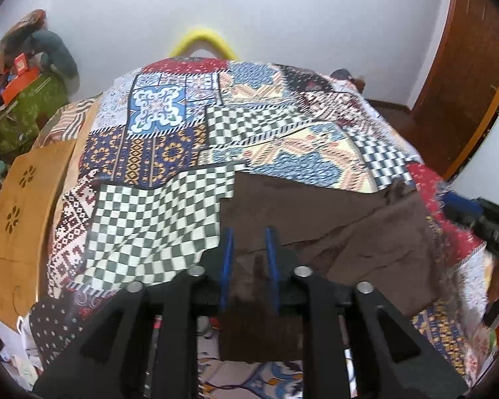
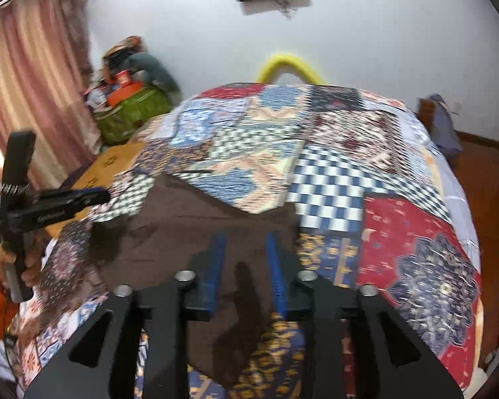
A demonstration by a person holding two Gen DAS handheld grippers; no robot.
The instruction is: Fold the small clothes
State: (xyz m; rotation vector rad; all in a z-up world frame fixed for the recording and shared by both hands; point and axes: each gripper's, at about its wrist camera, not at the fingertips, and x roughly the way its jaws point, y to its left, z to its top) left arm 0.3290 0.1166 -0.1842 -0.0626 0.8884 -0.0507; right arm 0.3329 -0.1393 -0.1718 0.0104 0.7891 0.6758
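Note:
A brown garment [image 1: 332, 219] lies spread on the patchwork bedspread [image 1: 169, 153]. In the left wrist view my left gripper [image 1: 249, 232] has its blue fingers [image 1: 228, 256] a small gap apart, with a fold of the brown cloth running between them and hanging below. In the right wrist view the brown garment [image 2: 189, 219] lies across the bed, and my right gripper [image 2: 246, 237] has a strip of the cloth between its blue fingers [image 2: 272, 259]. The left gripper also shows at the left edge of the right wrist view [image 2: 96, 196], held by a hand.
A wooden bedside board [image 1: 23, 206] stands left of the bed. A green bag with clutter [image 1: 20, 109] sits in the far left corner. A yellow curved thing [image 1: 203, 41] rises behind the bed. A wooden door [image 1: 462, 76] is at right. A pink curtain [image 2: 23, 99] hangs at left.

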